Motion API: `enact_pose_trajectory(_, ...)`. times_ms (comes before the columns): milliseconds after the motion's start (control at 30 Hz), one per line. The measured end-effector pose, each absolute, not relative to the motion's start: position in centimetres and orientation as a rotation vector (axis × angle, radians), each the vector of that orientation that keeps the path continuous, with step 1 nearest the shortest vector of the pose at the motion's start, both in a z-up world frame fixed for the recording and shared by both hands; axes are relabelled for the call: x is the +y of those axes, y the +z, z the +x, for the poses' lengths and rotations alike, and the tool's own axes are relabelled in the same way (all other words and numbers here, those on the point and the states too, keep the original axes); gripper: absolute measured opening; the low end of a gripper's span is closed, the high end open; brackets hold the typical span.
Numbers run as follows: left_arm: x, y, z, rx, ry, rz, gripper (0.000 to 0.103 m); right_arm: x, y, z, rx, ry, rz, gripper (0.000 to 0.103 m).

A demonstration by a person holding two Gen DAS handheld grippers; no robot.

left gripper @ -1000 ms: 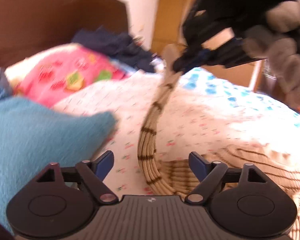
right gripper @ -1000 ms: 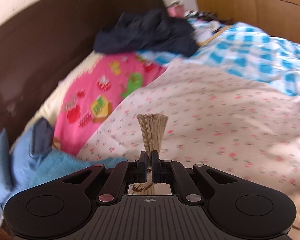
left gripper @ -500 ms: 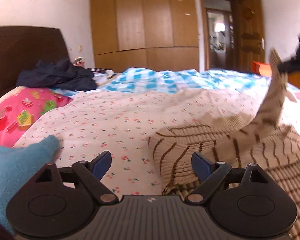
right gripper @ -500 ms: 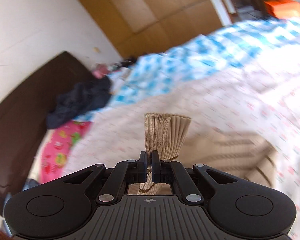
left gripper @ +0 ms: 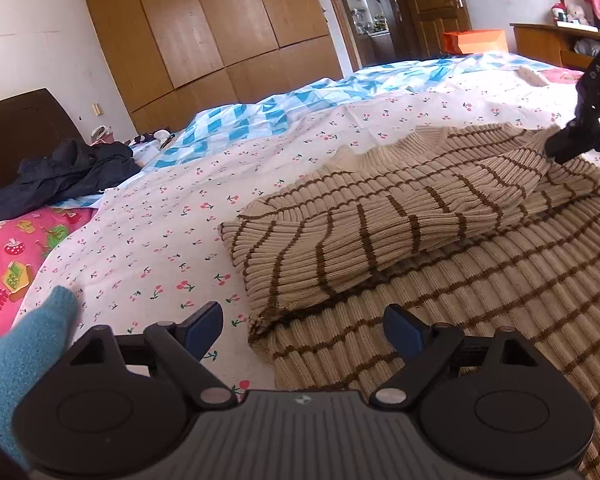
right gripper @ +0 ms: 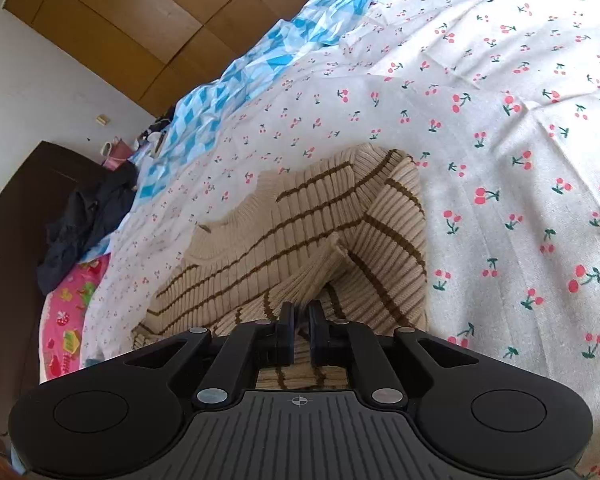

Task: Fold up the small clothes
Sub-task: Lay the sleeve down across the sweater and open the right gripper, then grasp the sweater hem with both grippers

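Observation:
A beige ribbed sweater with brown stripes [left gripper: 440,248] lies on the cherry-print sheet [left gripper: 172,216]. One sleeve [left gripper: 380,228] is folded across its body. My left gripper [left gripper: 303,326] is open and empty, low over the sweater's near left edge. My right gripper [right gripper: 302,316] is shut on the sleeve's cuff end [right gripper: 320,264], pressed down on the sweater's far right side; it also shows in the left wrist view [left gripper: 556,150]. The sweater's neckline [right gripper: 228,216] points toward the headboard.
A teal fleece garment [left gripper: 16,356] lies at the near left. A pink printed pillow [left gripper: 12,264], dark clothes [left gripper: 64,172] and a brown headboard [left gripper: 16,120] are at the left. A blue checked cover [left gripper: 300,100] lies farther back. Wardrobe and door stand behind.
My right gripper carried the sleeve from up in the air, across and down onto the sweater's body. The left gripper stayed open and swung to face the sweater.

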State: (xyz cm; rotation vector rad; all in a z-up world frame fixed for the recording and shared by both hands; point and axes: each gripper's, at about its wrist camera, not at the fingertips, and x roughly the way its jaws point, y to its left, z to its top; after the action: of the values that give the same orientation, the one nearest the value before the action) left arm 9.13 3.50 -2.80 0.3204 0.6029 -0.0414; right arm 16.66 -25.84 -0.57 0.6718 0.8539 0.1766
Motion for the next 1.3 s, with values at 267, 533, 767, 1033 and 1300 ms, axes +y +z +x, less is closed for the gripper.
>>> enact_pose_trajectory(267,4.2,-2.5,9.4,0.605,-0.040,0.288,0.092,-27.7,-1.8,15.9,0.824,0.172,0.842,0.020)
enact_pose_trajectory(533,4.3,-2.4,9.4,0.600,-0.044,0.278,0.092,-26.4,-2.2,18.1,0.838,0.111,0.839,0.012)
enact_pose_trajectory(767,5.3,-1.7,9.4,0.577,-0.023,0.216,0.092,-25.6,3.4,14.9,0.627,0.248,0.772,0.005)
enact_pose_trajectory(1033,5.1,-2.4,9.7,0.623,-0.038,0.232,0.092,-26.7,-2.9,14.3,0.851,0.092,0.798,0.010)
enact_pose_trajectory(1300,4.3,-2.5,9.5,0.617,-0.051,0.274,0.092,-26.8,-0.1,14.0,0.771,0.054,0.661,0.011)
